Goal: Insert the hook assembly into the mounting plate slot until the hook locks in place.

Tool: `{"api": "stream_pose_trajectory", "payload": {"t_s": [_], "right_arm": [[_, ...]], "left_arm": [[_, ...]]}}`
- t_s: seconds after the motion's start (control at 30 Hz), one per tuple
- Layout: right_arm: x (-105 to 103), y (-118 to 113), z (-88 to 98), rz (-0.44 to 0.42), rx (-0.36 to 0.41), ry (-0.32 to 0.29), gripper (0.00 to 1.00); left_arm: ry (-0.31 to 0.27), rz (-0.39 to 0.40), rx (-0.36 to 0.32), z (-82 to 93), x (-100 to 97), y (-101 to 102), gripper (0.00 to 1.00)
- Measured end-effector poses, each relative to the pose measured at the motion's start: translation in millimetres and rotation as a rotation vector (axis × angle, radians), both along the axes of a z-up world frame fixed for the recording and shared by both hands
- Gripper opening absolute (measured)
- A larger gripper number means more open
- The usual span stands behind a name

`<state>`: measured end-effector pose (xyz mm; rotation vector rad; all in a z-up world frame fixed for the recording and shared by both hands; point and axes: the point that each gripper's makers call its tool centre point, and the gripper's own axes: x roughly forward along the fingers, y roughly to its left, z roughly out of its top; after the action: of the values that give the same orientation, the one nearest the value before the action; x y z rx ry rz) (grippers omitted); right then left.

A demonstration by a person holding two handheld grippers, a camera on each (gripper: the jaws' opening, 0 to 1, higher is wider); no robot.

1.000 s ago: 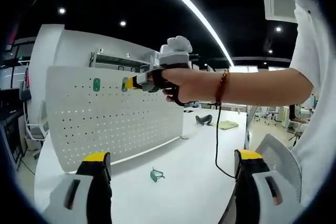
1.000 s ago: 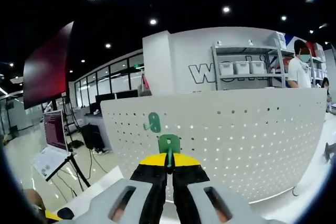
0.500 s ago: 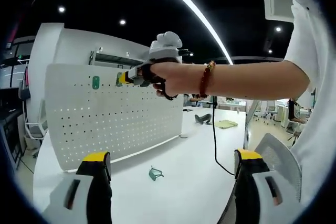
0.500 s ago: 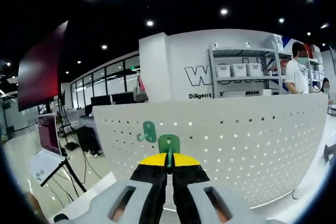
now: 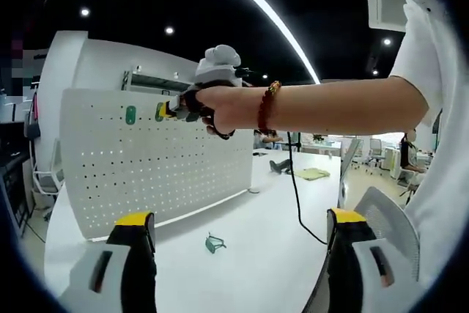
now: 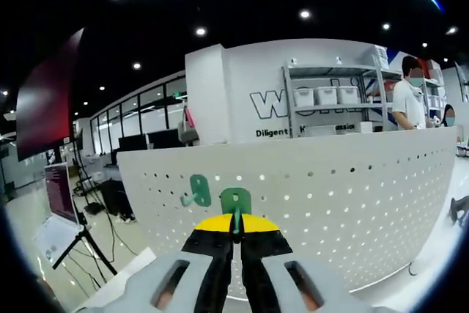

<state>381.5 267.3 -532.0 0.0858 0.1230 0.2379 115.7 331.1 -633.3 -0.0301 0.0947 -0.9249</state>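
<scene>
A white counter (image 5: 242, 240) carries a black cable (image 5: 299, 203) trailing across it; behind, a metal shelving rack (image 6: 333, 100) holds white storage bins (image 6: 326, 96); a person in white (image 6: 407, 100) stands beside it; a laptop (image 6: 55, 188) sits on a stand.

Left gripper view – back, over table (image 5: 256, 232); right gripper view – close; both face pegboard (image 5: 161, 166).
</scene>
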Motion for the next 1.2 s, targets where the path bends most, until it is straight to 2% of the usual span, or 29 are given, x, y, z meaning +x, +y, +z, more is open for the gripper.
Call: {"api": "stream_pose_trajectory", "payload": {"t_s": [0.2, 0.53, 0.73, 0.8, 0.87, 1.2], "right_arm": [[7, 3, 2.5, -0.007, 0.008, -0.003, 0.01], [25, 3, 3.1, -0.024, 0.042, 0.015, 0.01], [29, 4, 1.3, -0.031, 0.043, 0.022, 0.01], [31, 4, 1.9, -0.037, 0.064, 0.023, 0.01], [32, 4, 2.3, -0.039, 0.049, 0.019, 0.01], [38, 4, 1.3, -0.046, 0.046, 0.029, 0.01]], "left_arm": [[-0.017, 0.006, -0.012, 7.0, 1.3, 3, 1.0], [-0.009, 0.016, -0.005, 4.2, 2.1, 7, 1.0], [-0.007, 0.022, -0.005, 4.0, 4.3, 8, 1.0], [-0.004, 0.019, -0.014, 4.1, 4.8, 9, 1.0], [0.004, 0.017, -0.032, 4.2, 4.9, 10, 1.0], [-0.001, 0.027, -0.026, 4.4, 6.6, 15, 1.0]]}}
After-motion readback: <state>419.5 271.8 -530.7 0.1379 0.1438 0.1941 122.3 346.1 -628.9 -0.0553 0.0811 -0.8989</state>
